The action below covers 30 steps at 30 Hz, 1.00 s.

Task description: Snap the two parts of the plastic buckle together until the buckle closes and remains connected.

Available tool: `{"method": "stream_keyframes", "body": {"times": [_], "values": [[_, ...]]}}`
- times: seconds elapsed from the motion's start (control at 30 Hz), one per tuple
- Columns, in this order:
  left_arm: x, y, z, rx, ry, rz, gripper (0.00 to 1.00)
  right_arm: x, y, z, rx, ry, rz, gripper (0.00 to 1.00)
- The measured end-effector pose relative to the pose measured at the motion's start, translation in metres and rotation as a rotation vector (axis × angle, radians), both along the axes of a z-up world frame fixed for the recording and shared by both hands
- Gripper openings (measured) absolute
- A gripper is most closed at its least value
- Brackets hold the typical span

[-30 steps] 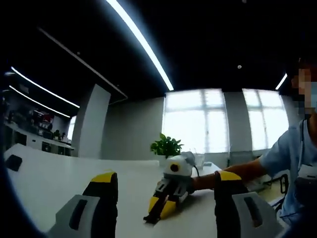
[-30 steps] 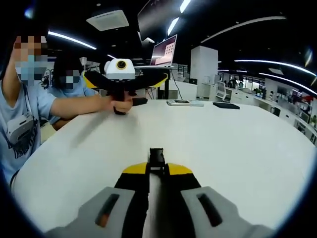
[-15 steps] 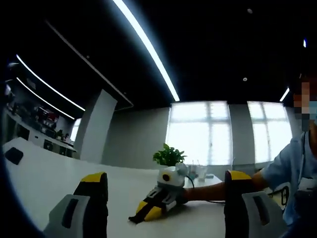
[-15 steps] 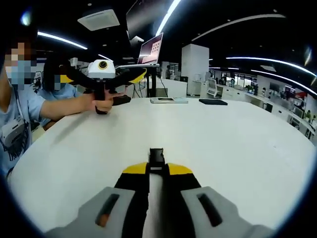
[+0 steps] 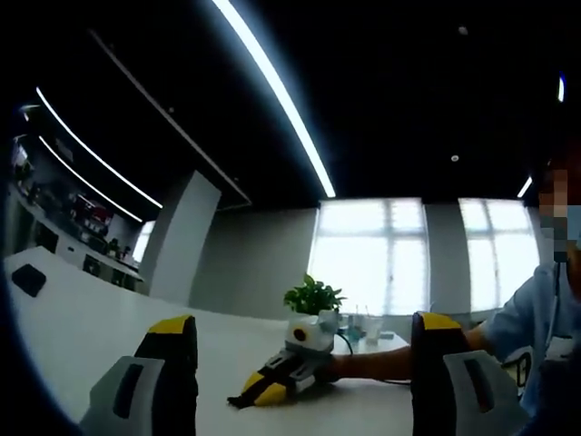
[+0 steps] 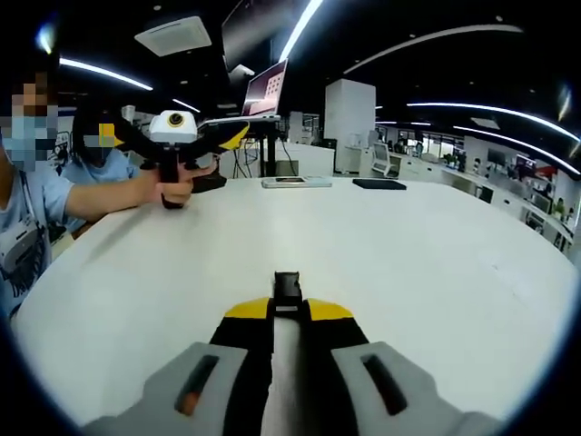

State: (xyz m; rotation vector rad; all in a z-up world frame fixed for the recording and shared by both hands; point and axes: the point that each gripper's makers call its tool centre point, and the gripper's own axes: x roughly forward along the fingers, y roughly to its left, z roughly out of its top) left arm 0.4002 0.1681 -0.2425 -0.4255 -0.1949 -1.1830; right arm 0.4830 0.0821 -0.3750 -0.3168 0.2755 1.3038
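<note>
- Our right hand-held gripper (image 6: 287, 313) has its jaws drawn tight on one black buckle part (image 6: 287, 286), which pokes out past the yellow tips, low over the white surface (image 6: 436, 263).
- We judge the part is pinched by its rear end so that the mating end faces forward, free to meet its partner.
- Our left hand-held gripper (image 5: 300, 341) stands with jaws spread wide and nothing between them; it is raised and pointed across the room, not at the work.
- We cannot find the second buckle part in either view; where it lies we cannot tell.
- The left gripper view gives what the right one lacks: the right hand-held gripper from outside, far across the surface, its tip down near the tabletop with a small dark piece at the tip, a potted plant (image 5: 311, 296) and bright windows behind it.
- The right gripper view gives the close look at the pinched part, plus the left hand-held gripper held up at far left in a person's hand (image 6: 176, 186), and a laptop (image 6: 263, 91) beyond.
- Joining not yet begun, by our reading.
</note>
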Motion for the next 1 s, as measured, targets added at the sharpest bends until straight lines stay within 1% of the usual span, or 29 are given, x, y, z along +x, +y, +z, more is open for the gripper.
{"method": "stream_keyframes", "body": {"times": [0.17, 0.3, 0.4, 0.63, 1.0], "values": [[-0.003, 0.002, 0.004, -0.016, -0.008, 0.006, 0.99, 0.004, -0.001, 0.001, 0.003, 0.004, -0.007, 0.12], [0.000, 0.007, 0.008, -0.040, -0.007, 0.011, 0.99, 0.007, -0.001, 0.001, 0.005, 0.008, -0.011, 0.12], [0.000, 0.006, 0.007, -0.032, -0.010, 0.017, 0.99, 0.009, -0.002, 0.002, 0.007, 0.011, -0.014, 0.12], [-0.001, 0.004, 0.006, -0.024, -0.013, 0.013, 0.99, 0.022, -0.003, 0.001, 0.005, 0.019, -0.022, 0.12], [0.001, 0.003, 0.004, -0.015, -0.011, 0.009, 0.99, 0.030, -0.002, 0.000, 0.007, 0.026, -0.020, 0.13]]}}
